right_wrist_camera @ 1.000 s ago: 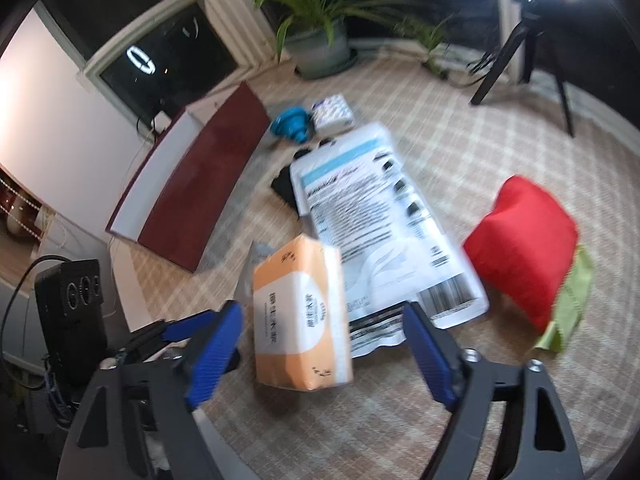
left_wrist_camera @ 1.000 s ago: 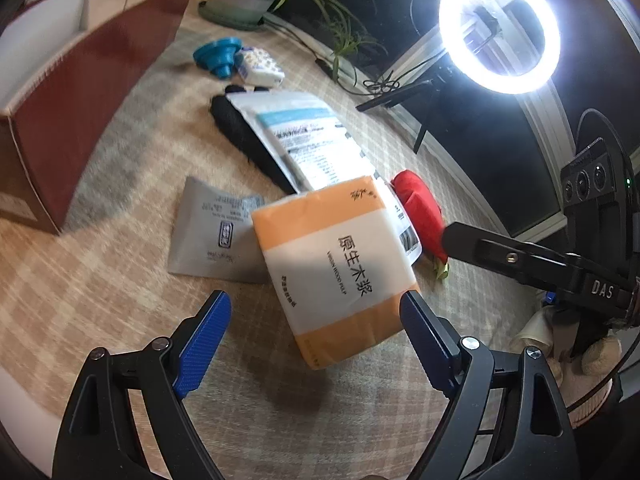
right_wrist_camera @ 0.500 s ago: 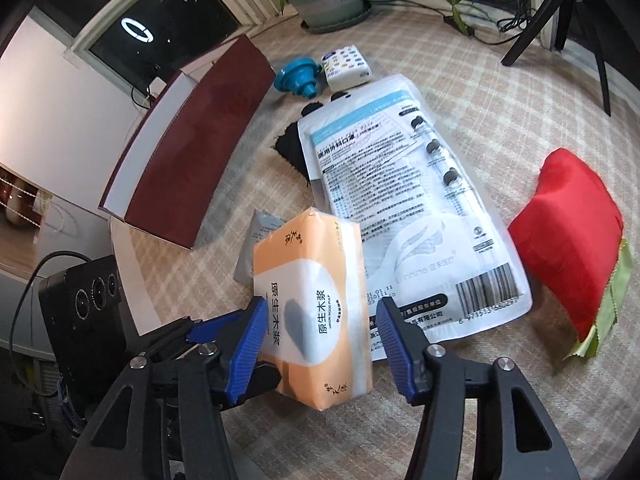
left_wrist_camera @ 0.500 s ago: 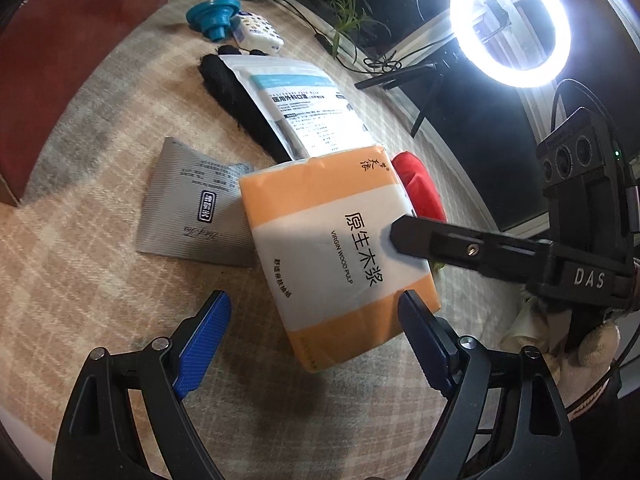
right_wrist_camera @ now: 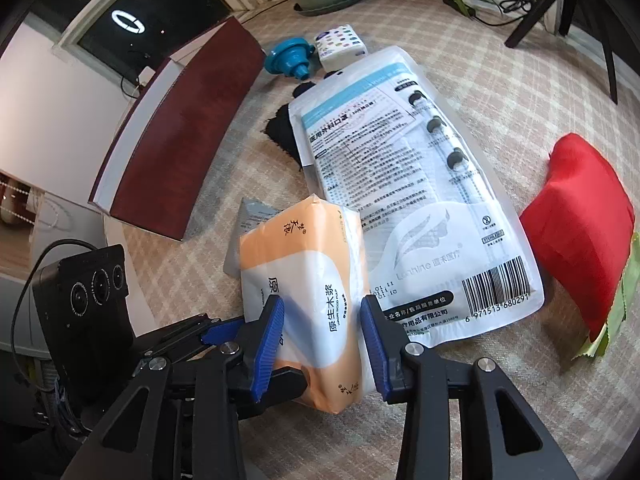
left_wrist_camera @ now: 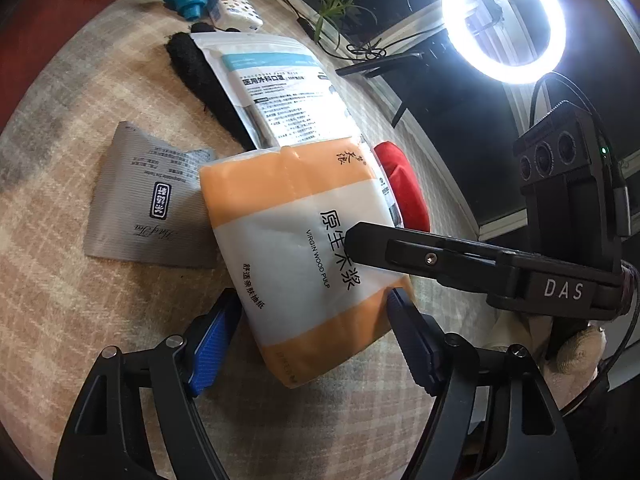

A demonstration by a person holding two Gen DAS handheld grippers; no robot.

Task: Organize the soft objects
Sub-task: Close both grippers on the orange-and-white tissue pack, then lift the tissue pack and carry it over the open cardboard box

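Right wrist view: the tissue pack (right_wrist_camera: 304,280) sits between the blue pads (right_wrist_camera: 268,344) of the right gripper (right_wrist_camera: 322,344), both pads pressed into its sides — the wrapper bulges around them, so this gripper is clamped on the pack. The pack stands on its narrow edge, near end at the fingers, far end resting partly on the grey sachet (right_wrist_camera: 250,220) and against the white mask bag (right_wrist_camera: 400,184).

Left wrist view: the same tissue pack (left_wrist_camera: 304,240) lies between the fingers of the left gripper (left_wrist_camera: 312,332). The right pad (left_wrist_camera: 408,340) touches the pack's corner; the left pad (left_wrist_camera: 212,340) sits just beside its edge, contact unclear. Fingers are spread about as wide as the pack and show no squeeze — whether they grip cannot be told. The right gripper (left_wrist_camera: 360,240) reaches in from the right, level, its finger across the pack's printed face.

Both grippers approach low over the checked tablecloth (right_wrist_camera: 500,60). A red cushion (right_wrist_camera: 580,232) lies beyond the mask bag; a maroon box (right_wrist_camera: 180,128) stands at left.
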